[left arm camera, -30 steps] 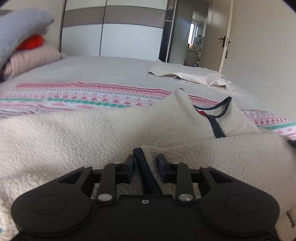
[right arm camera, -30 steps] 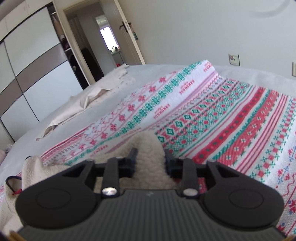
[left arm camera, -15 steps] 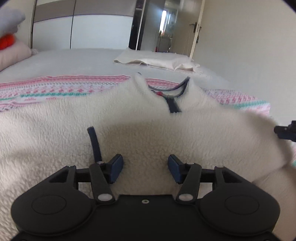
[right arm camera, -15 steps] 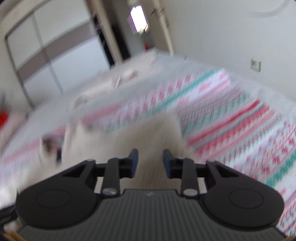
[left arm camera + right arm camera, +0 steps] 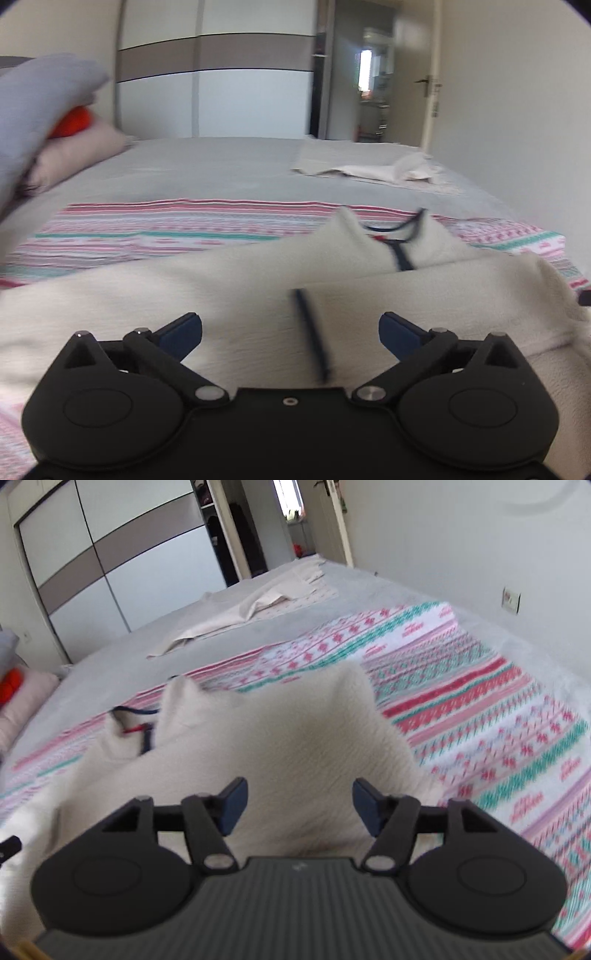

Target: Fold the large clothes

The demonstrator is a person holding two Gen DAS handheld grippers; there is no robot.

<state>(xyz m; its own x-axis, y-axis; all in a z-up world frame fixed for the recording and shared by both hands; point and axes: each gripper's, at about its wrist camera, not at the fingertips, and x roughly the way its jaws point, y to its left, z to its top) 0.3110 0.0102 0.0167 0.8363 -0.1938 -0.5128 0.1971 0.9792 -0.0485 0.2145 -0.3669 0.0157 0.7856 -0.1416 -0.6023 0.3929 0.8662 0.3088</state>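
Fleece pullover (image 5: 221, 288): cream, with a dark-trimmed zip collar (image 5: 400, 240). It lies across the near part of the bed on the patterned blanket (image 5: 166, 225), collar toward the far side. A sleeve or side panel is folded across the body, and its navy-edged hem (image 5: 314, 332) runs between the left tongs.

Left gripper (image 5: 290, 330): jaws opening and spread wide. The navy hem lies in the gap, but neither pad presses on it, so it is released.

Right gripper (image 5: 299, 799): jaws opening. A hump of fleece (image 5: 295, 738) sits between and beyond the pads, apparently untouched, so nothing is grasped.

Step in hand: judged to be letting go after laying a fold.

Doing it well: lift both tongs clear with the jaws wide so no pile catches and drags the fold. Check that the navy hem lies straight. Flatten the raised hump on the right before the next fold. Regrip at the edges, not mid-panel.

Risk: thick fleece may spring back.

Surroundings: grey bedspread (image 5: 221, 166), beige cloth (image 5: 369, 170) far right, pillows (image 5: 55, 147) far left, sliding wardrobe (image 5: 221, 92), open door (image 5: 430, 92).
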